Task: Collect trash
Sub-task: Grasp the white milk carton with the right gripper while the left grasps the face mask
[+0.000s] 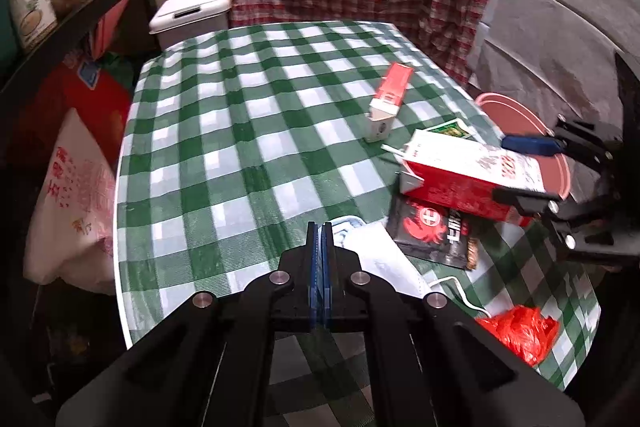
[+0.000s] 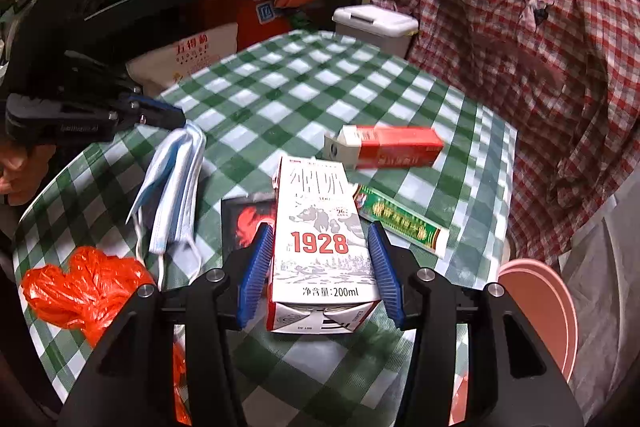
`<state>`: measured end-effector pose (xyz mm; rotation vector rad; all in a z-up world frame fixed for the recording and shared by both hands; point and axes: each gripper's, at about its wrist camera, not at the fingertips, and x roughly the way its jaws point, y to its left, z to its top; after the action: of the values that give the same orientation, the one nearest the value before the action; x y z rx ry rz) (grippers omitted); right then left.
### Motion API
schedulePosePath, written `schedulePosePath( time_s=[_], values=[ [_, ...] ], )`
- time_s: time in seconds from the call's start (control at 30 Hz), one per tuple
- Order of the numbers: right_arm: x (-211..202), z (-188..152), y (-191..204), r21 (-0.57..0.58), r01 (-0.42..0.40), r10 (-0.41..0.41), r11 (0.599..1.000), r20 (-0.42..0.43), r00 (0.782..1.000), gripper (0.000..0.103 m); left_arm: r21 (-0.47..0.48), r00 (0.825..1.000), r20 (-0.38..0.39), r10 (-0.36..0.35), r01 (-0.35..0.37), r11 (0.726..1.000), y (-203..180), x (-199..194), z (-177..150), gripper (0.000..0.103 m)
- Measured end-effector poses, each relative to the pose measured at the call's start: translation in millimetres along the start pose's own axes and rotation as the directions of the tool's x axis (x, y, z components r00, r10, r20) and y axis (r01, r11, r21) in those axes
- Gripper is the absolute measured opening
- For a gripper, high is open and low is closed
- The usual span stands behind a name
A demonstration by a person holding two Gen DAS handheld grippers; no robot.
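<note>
Item one, nearest my right gripper (image 2: 320, 271): a 200 ml milk carton (image 2: 320, 247), gripped across its lower body between the two blue pads, its top end over the checked tablecloth (image 2: 280, 95). I judge it light, probably empty, with stiff card walls that will dent under a hard squeeze; the flat side panels are the right hold. Item two, at my left gripper (image 1: 320, 267): tongs pressed together on a blue surgical mask (image 2: 176, 187), which hangs limp from the tips; soft, nearly weightless, apt to slip, so I would pinch the bunched folds, not the ear loops. Item three: a crumpled orange plastic bag (image 2: 84, 287) near the table edge. Item four: a black snack wrapper (image 1: 432, 231) under the carton. Item five: a green tube box (image 2: 400, 219), just beside the carton. Item six, farther: a red and white box (image 2: 388, 147) lying flat. Beyond the table: a white lidded bin (image 2: 376, 23). Only the right view shows the mask hanging; the left view hides it behind its own linkage. A pink tub (image 2: 540, 307) sits low beside the table.
</note>
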<state>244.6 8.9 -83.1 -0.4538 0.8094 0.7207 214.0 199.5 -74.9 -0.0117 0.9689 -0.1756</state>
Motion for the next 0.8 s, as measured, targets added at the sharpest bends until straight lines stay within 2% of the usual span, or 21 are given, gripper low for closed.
schedulePosePath(
  time_s=[0.07, 0.1, 0.13, 0.17, 0.43, 0.53, 0.63, 0.8],
  values=[
    [4.9, -3.0, 1.5, -0.007, 0.007, -0.007, 1.000, -0.029, 1.000, 0.050, -0.029, 1.000, -0.020, -0.018, 0.017, 0.999, 2.2, 3.5, -1.0, 0.018],
    [7.0, -5.0, 3.2, -0.014, 0.010, -0.011, 1.000, -0.042, 0.999, 0.050, -0.042, 0.998, -0.037, -0.041, 0.039, 0.998, 1.1, 6.7, -2.5, 0.043],
    [8.6, -6.7, 4.3, -0.019, 0.010, -0.011, 1.000, -0.053, 0.999, 0.051, -0.040, 0.998, -0.040, -0.041, 0.040, 0.998, -1.3, 8.3, -4.6, 0.059],
    [10.1, -8.1, 5.4, -0.024, 0.008, -0.009, 1.000, -0.062, 0.998, 0.051, -0.021, 0.999, -0.042, -0.026, 0.025, 0.999, -6.6, 10.7, -6.5, 0.060],
    [15.0, -10.7, 3.7, -0.026, 0.019, -0.022, 0.999, -0.080, 0.997, 0.052, 0.038, 0.993, -0.121, -0.003, 0.007, 0.999, -26.6, 31.2, -12.5, 0.059],
    [15.6, -10.8, 2.5, -0.024, 0.020, -0.022, 0.999, -0.081, 0.996, 0.051, 0.038, 0.992, -0.127, 0.015, -0.010, 0.999, -23.6, 33.4, -13.7, 0.027],
    [12.1, -9.8, 0.4, -0.024, 0.025, -0.026, 0.999, -0.064, 0.998, 0.050, 0.003, 0.995, -0.099, 0.008, -0.008, 1.000, -15.1, 26.1, -8.1, 0.009],
    [0.6, -6.8, 0.2, -0.016, 0.034, -0.034, 0.999, -0.022, 0.999, 0.050, -0.037, 0.999, -0.029, 0.033, -0.034, 0.999, -10.0, 10.6, 0.4, 0.008]
  ],
)
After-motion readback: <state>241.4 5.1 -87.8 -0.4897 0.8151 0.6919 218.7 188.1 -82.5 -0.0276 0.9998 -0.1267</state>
